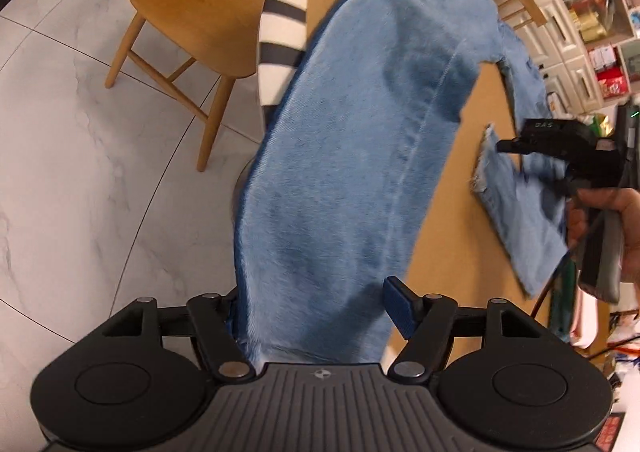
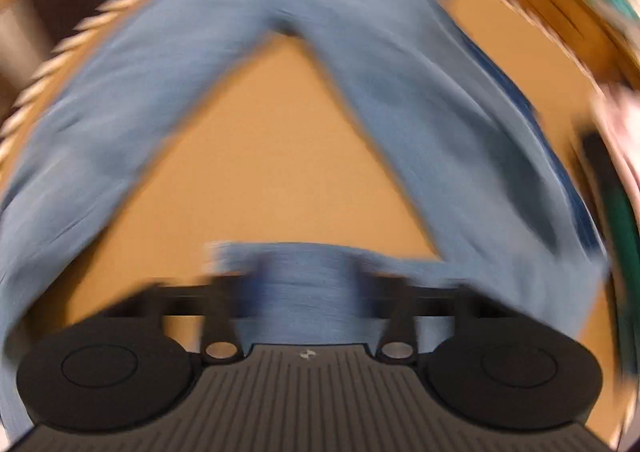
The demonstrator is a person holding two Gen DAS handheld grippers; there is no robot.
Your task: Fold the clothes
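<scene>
Jeans (image 1: 344, 156) are spread across the wooden table (image 1: 448, 212), legs splayed apart. One leg is draped between the separated fingers of the left gripper (image 1: 316, 308), unpinched. The other leg's frayed hem is clamped in the right gripper (image 1: 516, 146). A striped cloth (image 1: 284, 12) is seen beside a wooden chair (image 1: 192, 12).

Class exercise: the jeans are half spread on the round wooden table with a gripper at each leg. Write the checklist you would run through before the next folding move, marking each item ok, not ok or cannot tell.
1. Left gripper released from its leg: ok, jaws stand open with denim between them.
2. Right gripper holding a leg end: cannot tell, picture blurred.
3. Jeans legs lying together: not ok, they splay in a V.
4. Left leg fully on the table: not ok, it overhangs the edge.
5. Striped garment clear of the jeans: not ok, it lies against them.
</scene>
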